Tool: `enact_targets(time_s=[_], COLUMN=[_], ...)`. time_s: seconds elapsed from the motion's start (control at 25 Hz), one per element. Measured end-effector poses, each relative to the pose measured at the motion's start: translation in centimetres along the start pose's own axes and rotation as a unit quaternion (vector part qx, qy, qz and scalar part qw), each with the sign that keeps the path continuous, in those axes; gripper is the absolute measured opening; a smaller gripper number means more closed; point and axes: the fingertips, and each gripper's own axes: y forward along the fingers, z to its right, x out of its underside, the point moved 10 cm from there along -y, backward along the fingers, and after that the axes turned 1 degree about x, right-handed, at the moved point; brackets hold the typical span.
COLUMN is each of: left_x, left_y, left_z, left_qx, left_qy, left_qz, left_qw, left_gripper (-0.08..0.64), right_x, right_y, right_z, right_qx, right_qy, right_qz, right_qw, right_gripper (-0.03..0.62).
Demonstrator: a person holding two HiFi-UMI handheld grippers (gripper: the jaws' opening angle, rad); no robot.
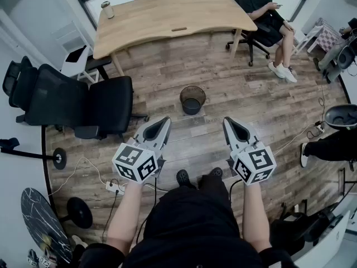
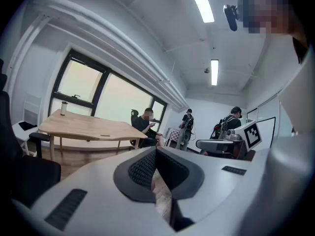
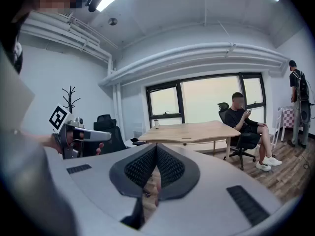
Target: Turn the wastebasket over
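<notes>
Left tool (image 1: 165, 120) and right tool (image 1: 227, 120), both closed empty, hover short of the upright wastebasket (image 1: 192, 106).

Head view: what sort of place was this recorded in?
Probably an office or meeting room: a large wooden desk, a black swivel office chair near it, and a wide window behind, seen in the right gripper view. A small mesh wastebasket stands upright on the wood-plank floor.

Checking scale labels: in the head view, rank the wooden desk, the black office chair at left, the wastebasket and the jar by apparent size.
1. wooden desk
2. black office chair
3. wastebasket
4. jar
None look alike in size.
</notes>
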Motion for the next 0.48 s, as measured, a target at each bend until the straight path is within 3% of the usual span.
enact_targets(time_s=[0.48], left_x=[0.3], left_y=[-0.3], left_z=[-1.4], left_qx=[-0.004], left_qy=[-0.014], left_qz=[0.001], left_qw=[0.9999], left_gripper=[0.015], right_x=[0.2], right_y=[0.0], right_z=[-0.2], right_qx=[0.005], right_qy=[-0.010], right_qz=[-0.001], right_qw=[1.000], right_gripper=[0.032])
